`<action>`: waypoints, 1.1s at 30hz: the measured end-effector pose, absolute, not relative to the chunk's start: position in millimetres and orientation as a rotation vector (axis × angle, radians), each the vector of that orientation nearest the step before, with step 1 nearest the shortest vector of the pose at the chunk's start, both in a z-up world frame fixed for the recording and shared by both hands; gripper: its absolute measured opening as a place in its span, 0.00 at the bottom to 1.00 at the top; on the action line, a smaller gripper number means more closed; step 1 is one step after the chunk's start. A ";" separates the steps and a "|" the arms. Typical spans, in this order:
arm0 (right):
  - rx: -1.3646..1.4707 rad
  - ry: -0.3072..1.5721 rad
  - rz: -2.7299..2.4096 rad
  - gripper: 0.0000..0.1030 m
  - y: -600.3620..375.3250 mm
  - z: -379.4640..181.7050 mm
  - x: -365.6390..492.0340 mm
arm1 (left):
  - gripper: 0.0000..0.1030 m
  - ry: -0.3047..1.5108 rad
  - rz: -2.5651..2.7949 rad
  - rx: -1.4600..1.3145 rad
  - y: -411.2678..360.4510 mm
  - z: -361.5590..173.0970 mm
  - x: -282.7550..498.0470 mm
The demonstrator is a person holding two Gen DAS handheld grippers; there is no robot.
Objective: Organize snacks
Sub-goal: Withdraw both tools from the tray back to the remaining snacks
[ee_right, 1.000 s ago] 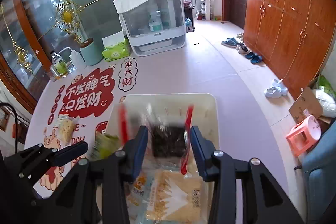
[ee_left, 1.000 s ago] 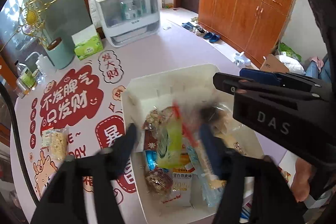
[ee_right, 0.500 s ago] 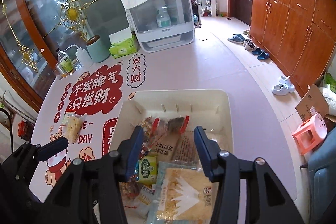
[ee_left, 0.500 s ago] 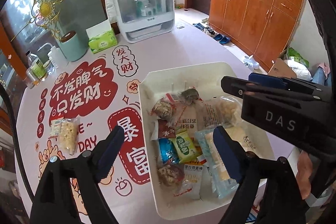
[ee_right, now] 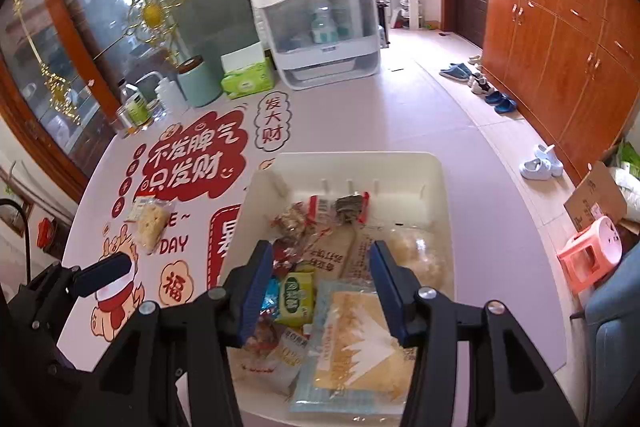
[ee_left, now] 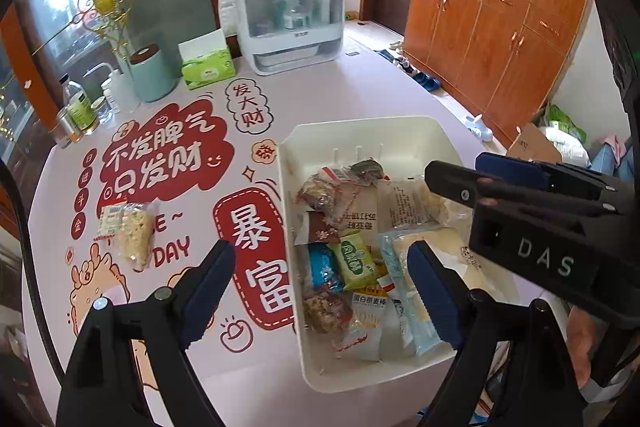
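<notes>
With both the left gripper point(ee_left: 320, 279) and right gripper point(ee_right: 320, 283) spread empty over the white bin point(ee_left: 360, 135), the lone cracker packet point(ee_left: 134, 231) beyond the left finger risks being overlooked.

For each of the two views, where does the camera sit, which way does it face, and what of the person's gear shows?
Left wrist: on the left gripper, angled down at the white bin of snacks; its open fingers, the right gripper and a hand show.
Right wrist: on the right gripper, angled down over the bin; its open, empty fingers and the left gripper show.
Shared: bin, stray snack packet, tissue box.
</notes>
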State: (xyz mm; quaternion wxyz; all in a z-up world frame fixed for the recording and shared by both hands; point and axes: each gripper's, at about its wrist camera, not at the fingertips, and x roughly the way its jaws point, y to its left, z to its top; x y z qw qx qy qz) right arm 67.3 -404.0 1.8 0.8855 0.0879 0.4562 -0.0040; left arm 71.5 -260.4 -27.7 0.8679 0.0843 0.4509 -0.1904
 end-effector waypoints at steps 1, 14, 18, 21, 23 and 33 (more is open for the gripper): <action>0.178 0.950 -0.002 0.49 -401.3 2.8 67.8 | 0.84 0.941 -0.390 0.170 -254.9 -26.8 70.8; 0.085 0.935 0.148 0.50 -305.0 22.6 101.5 | 0.84 0.878 -0.200 0.192 -137.5 -3.1 91.1; 0.068 0.929 0.177 0.50 -262.2 26.4 121.9 | 0.85 0.849 -0.125 0.210 -80.8 9.7 114.7; 0.061 0.942 0.205 0.53 -228.4 26.0 140.4 | 0.89 0.826 -0.079 0.234 -39.3 17.8 137.1; 0.047 0.949 0.216 0.55 -206.5 24.0 152.7 | 0.91 0.816 -0.056 0.261 -13.3 19.3 154.6; 0.010 1.092 0.211 0.59 -108.9 -47.2 241.1 | 0.93 0.902 -0.075 0.330 73.7 -56.4 264.7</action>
